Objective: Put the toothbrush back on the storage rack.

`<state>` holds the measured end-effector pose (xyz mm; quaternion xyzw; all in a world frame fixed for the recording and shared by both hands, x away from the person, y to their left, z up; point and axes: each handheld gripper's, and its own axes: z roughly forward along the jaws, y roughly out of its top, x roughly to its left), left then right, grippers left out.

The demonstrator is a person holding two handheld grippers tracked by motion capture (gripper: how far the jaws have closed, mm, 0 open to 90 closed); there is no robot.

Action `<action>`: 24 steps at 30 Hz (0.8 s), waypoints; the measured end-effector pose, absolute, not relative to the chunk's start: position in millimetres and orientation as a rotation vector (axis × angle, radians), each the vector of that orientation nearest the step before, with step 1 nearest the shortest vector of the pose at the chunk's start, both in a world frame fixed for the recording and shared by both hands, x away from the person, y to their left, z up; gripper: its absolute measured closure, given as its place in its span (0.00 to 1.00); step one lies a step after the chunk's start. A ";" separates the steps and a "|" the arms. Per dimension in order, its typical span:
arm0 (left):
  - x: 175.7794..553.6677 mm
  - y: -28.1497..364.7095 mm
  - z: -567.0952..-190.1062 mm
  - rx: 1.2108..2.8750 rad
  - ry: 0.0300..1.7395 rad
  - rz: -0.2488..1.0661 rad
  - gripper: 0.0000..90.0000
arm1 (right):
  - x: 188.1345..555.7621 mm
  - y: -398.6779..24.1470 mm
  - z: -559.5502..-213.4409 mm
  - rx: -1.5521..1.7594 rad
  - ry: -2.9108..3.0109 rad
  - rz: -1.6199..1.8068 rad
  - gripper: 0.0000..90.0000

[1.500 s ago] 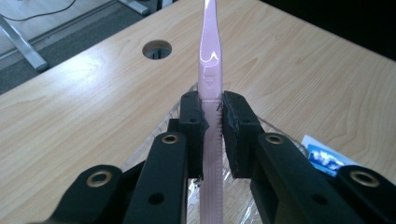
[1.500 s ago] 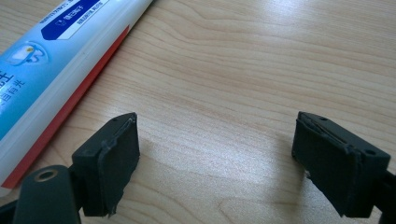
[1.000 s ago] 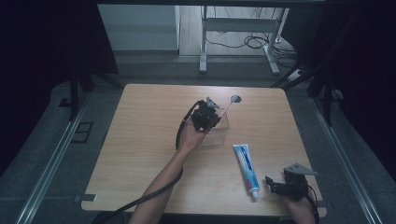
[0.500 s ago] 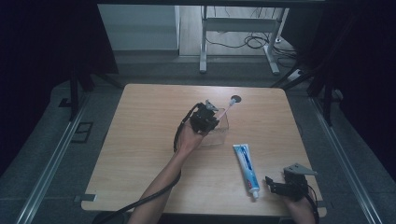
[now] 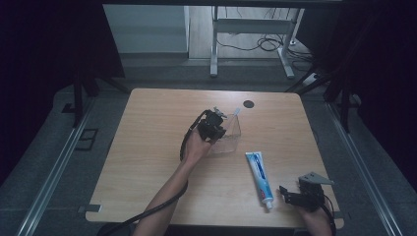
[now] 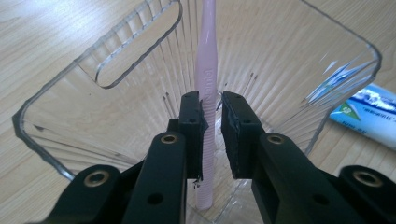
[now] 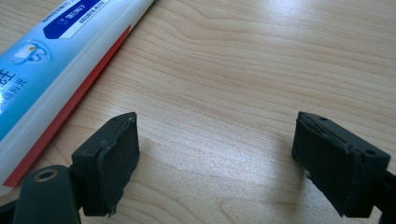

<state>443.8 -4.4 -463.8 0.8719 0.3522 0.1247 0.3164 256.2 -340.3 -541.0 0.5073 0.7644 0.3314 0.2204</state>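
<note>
My left gripper (image 5: 215,125) is over the table's middle, at the mouth of a clear ribbed plastic cup (image 5: 232,141). In the left gripper view its jaws (image 6: 208,100) are shut on the ribbed handle of a pink toothbrush (image 6: 206,56), which runs down into the cup (image 6: 51,93). The brush's far end (image 5: 236,112) pokes out past the cup's far rim. A blue and white toothpaste tube (image 5: 258,173) lies flat to the right of the cup. My right gripper (image 5: 286,194) rests open near the front right edge, just right of the tube's cap end, with bare wood between its pads (image 7: 215,140).
The wooden table (image 5: 147,147) has a round cable hole (image 5: 249,103) at its far edge. The toothpaste tube (image 7: 51,51) lies close beside my right gripper's left jaw. Dark floor, rails and a metal desk frame surround the table.
</note>
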 end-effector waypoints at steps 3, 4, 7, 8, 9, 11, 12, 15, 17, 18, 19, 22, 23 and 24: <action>443.9 -3.8 -464.1 2.291 0.933 0.322 0.85 | 256.2 -340.3 -541.0 1.403 2.114 0.916 0.16; 443.9 -3.8 -464.7 2.288 0.936 0.319 0.84 | 256.2 -340.3 -541.0 1.403 2.114 0.916 0.16; 444.0 -3.2 -465.4 2.288 0.931 0.320 0.79 | 256.2 -340.2 -541.0 1.405 2.112 0.917 0.16; 443.8 -3.1 -465.6 2.282 0.928 0.316 0.76 | 256.2 -340.2 -541.0 1.405 2.112 0.917 0.16; 443.1 -3.7 -465.6 2.271 0.927 0.307 0.74 | 256.2 -340.3 -541.0 1.404 2.113 0.916 0.16; 442.2 -4.7 -464.8 2.271 0.919 0.313 0.69 | 256.2 -340.3 -541.0 1.404 2.114 0.916 0.16; 442.2 -4.7 -464.8 2.271 0.919 0.313 0.67 | 256.2 -340.3 -541.0 1.404 2.114 0.916 0.16; 440.6 -4.8 -462.3 2.252 0.906 0.289 0.60 | 256.2 -340.3 -541.0 1.403 2.114 0.916 0.16; 439.1 -4.1 -460.4 2.243 0.890 0.282 0.56 | 256.2 -340.3 -541.0 1.403 2.114 0.917 0.16; 438.2 -3.7 -459.4 2.241 0.881 0.276 0.55 | 256.2 -340.3 -541.0 1.403 2.114 0.917 0.16; 437.0 -3.7 -458.5 2.233 0.878 0.279 0.53 | 256.2 -340.3 -541.0 1.403 2.113 0.917 0.16; 435.1 -2.9 -455.5 2.232 0.871 0.285 0.49 | 256.2 -340.3 -541.0 1.403 2.114 0.916 0.16; 433.6 -2.1 -452.5 2.219 0.865 0.275 0.48 | 256.2 -340.3 -541.0 1.403 2.114 0.917 0.16; 432.9 -1.4 -450.6 2.216 0.859 0.275 0.46 | 256.2 -340.3 -541.0 1.402 2.114 0.917 0.16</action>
